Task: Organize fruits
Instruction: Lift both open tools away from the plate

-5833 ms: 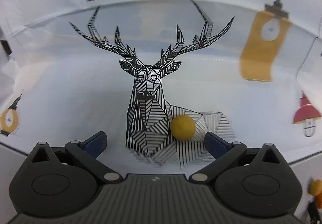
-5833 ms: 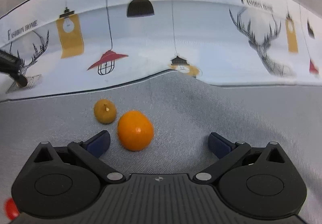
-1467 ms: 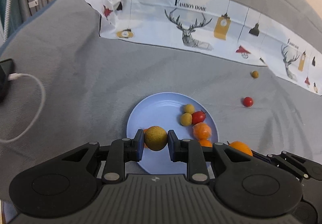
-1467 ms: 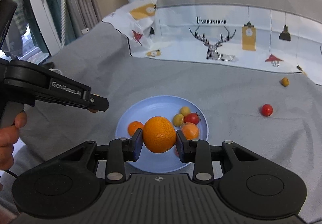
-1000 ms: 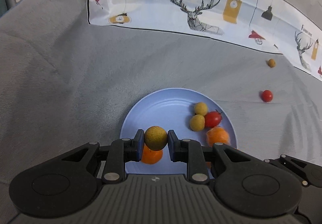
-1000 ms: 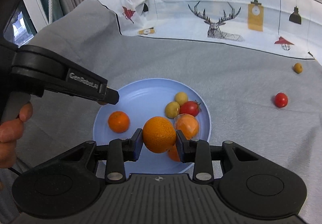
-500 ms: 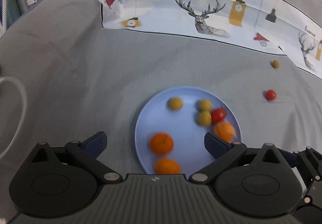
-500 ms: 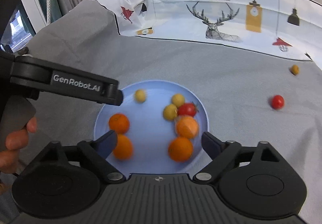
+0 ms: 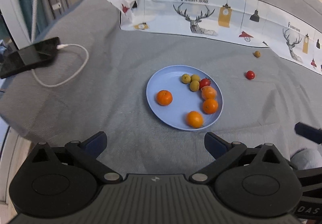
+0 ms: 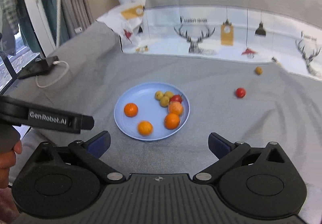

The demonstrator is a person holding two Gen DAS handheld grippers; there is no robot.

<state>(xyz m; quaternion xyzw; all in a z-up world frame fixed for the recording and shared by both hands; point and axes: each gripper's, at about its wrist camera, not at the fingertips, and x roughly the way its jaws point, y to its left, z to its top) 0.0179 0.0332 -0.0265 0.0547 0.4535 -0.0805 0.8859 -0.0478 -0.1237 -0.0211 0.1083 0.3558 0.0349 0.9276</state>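
A light blue plate (image 9: 153, 91) lies on the grey bedding and holds several oranges (image 9: 164, 97), three small yellow-green fruits (image 9: 194, 85) and a red tomato (image 9: 204, 82). The plate (image 10: 145, 101) shows the same load in the right wrist view. Off the plate to the right lie a red tomato (image 9: 250, 74) and a small yellow-brown fruit (image 9: 257, 54). My left gripper (image 9: 155, 141) is open and empty, short of the plate's near rim. The jaws of my right gripper (image 10: 159, 143) are opening, with nothing between them.
A black phone (image 9: 30, 53) with a looped white cable (image 9: 80, 67) lies at the far left. A white printed cloth with deer (image 9: 201, 16) runs along the back. A person's hand (image 10: 8, 159) holds the left gripper's handle. Curtains hang at the far left.
Both grippers have opened and let go of their fruit: the yellow-green one and the orange now lie on the plate. Both have pulled back and up from the plate.
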